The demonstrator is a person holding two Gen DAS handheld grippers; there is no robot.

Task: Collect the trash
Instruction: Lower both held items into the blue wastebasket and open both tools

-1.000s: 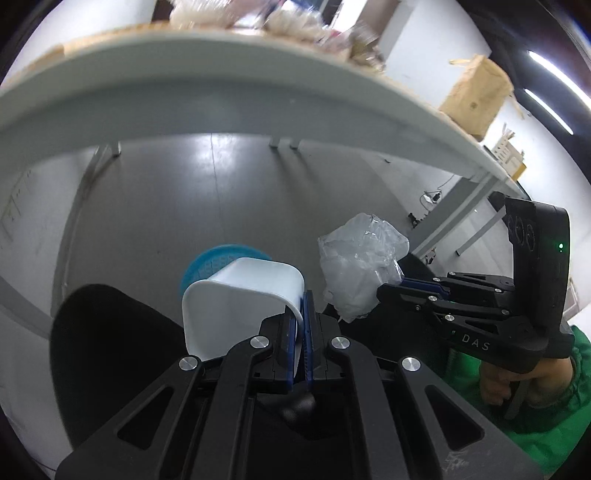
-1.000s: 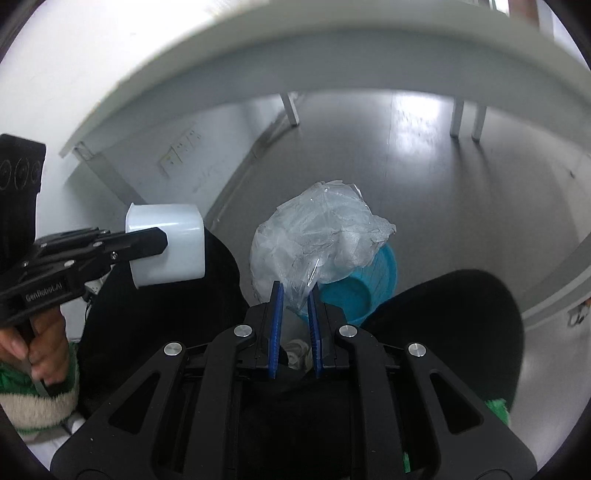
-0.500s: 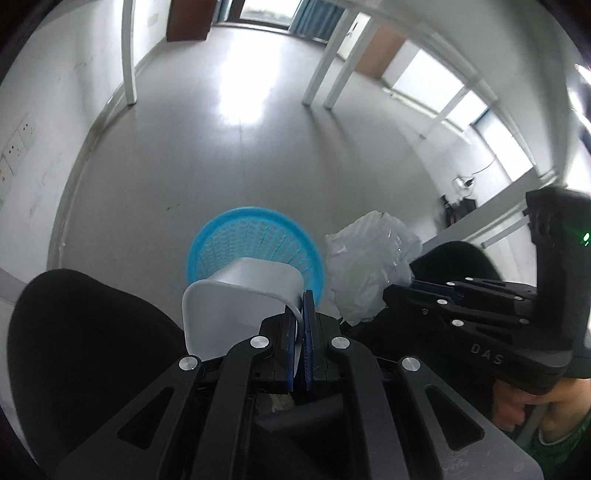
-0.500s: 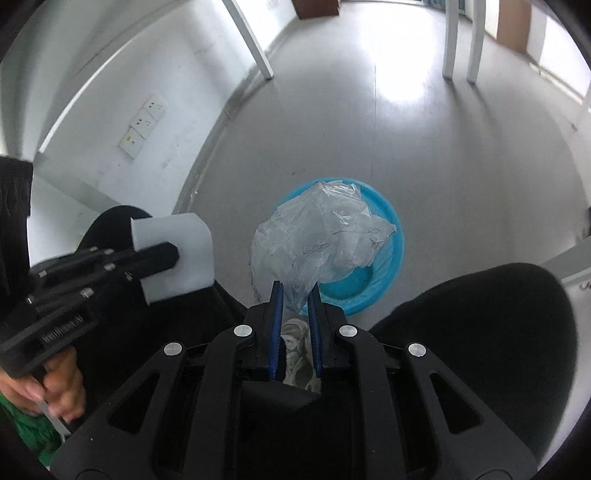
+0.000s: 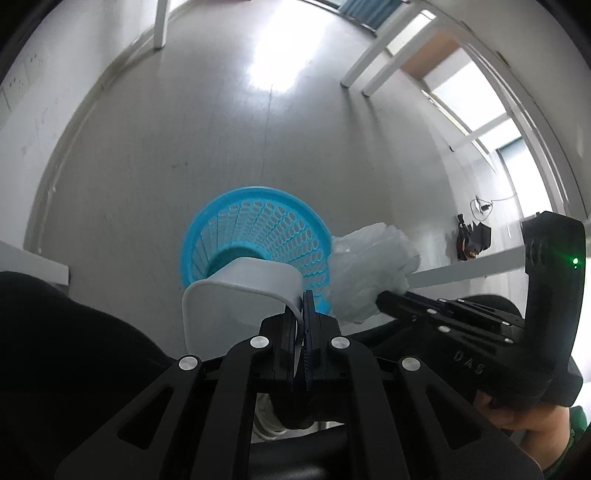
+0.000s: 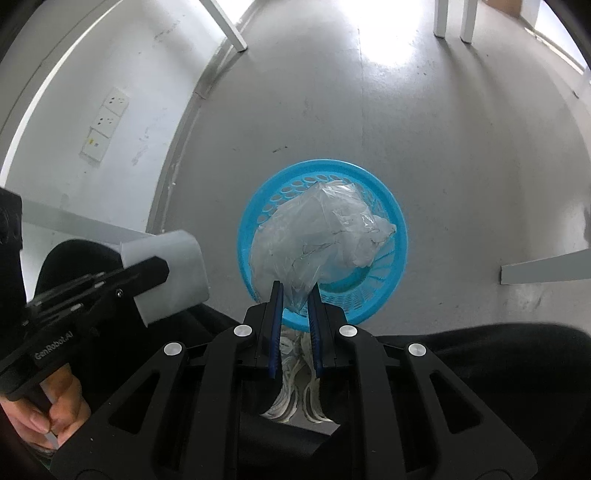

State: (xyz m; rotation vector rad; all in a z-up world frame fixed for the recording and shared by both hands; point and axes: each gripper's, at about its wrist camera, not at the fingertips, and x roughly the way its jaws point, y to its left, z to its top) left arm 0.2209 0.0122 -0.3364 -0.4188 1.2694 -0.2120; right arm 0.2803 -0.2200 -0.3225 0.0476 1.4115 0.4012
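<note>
A blue perforated waste basket [image 5: 255, 236] stands on the grey floor; it also shows in the right wrist view [image 6: 391, 236]. My left gripper [image 5: 303, 299] is shut on the rim of a white plastic cup [image 5: 240, 295], held above the basket's near edge. My right gripper [image 6: 295, 291] is shut on a crumpled clear plastic bag [image 6: 317, 243], which hangs over the basket's opening. The cup [image 6: 173, 273] and left gripper sit left of the basket in the right wrist view. The bag [image 5: 369, 269] sits right of the basket in the left wrist view.
White table legs [image 6: 229, 26] stand on the floor at the back. A wall with sockets [image 6: 105, 123] runs along the left. A white ledge [image 6: 546, 269] juts in at the right. My dark-clothed legs [image 5: 74, 350] fill the lower view on both sides.
Both grippers dropped from below the table edge and tilted down toward the floor. The basket has come fully into view, and the bag now hangs over its opening.
</note>
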